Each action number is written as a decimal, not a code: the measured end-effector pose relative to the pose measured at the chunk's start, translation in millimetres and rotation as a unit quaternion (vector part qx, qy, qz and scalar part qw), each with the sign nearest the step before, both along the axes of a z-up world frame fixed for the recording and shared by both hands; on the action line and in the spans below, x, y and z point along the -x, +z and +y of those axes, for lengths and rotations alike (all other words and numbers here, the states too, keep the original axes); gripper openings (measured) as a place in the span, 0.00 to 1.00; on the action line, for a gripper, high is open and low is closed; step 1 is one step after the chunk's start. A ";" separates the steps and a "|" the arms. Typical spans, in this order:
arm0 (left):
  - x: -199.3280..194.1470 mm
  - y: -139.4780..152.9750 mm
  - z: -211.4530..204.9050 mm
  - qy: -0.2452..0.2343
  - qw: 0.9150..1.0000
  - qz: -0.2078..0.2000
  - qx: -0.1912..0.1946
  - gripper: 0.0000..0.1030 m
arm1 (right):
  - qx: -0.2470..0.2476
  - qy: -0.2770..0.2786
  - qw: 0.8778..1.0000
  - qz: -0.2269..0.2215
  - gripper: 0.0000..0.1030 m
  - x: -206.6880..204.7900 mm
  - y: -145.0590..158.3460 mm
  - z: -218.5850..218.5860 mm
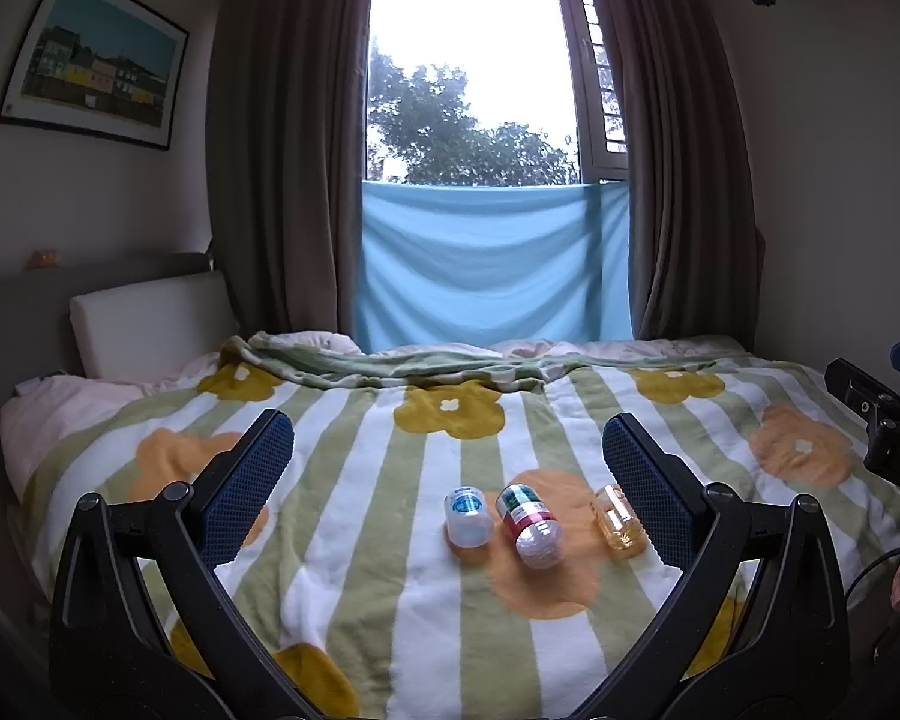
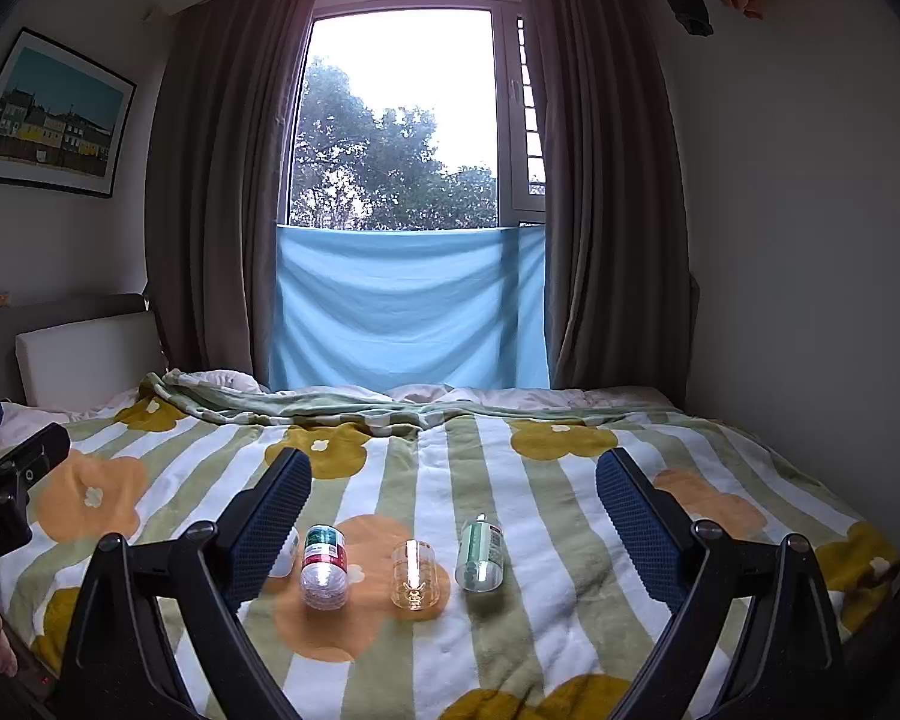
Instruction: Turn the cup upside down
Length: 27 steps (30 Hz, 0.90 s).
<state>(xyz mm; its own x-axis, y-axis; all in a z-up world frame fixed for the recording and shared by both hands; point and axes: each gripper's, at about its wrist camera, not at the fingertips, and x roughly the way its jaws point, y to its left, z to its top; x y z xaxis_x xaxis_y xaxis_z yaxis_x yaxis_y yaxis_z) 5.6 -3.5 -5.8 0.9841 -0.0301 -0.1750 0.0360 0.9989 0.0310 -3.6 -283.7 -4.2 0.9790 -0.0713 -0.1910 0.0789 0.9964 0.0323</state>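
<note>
Right wrist view: four small cups lie sideways on a flowered blanket [image 2: 426,660], including a clear cup [image 2: 413,575]. Both the right gripper [image 2: 453,480] and left gripper [image 1: 448,441] hover spread wide, empty.

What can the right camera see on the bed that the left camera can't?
Only the right wrist view shows the green cup at the right end of the row. Only the left wrist view shows the whole white cup; in the right view a gripper finger covers most of it. Both show the red-and-green cup and the clear cup lying on the flowery blanket, the window, and open grippers, left and right, holding nothing.
</note>
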 end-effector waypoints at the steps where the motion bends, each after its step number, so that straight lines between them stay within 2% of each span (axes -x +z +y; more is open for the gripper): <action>1: -0.6 -0.6 -0.3 0.000 1.000 0.002 0.001 1.00 | 0.000 -0.001 1.000 0.000 0.92 -0.2 0.0 -0.4; 27: -3.3 -4.4 -3.5 -0.001 1.000 0.006 0.004 1.00 | -0.001 0.001 1.000 0.003 0.92 -3.8 -1.6 -2.5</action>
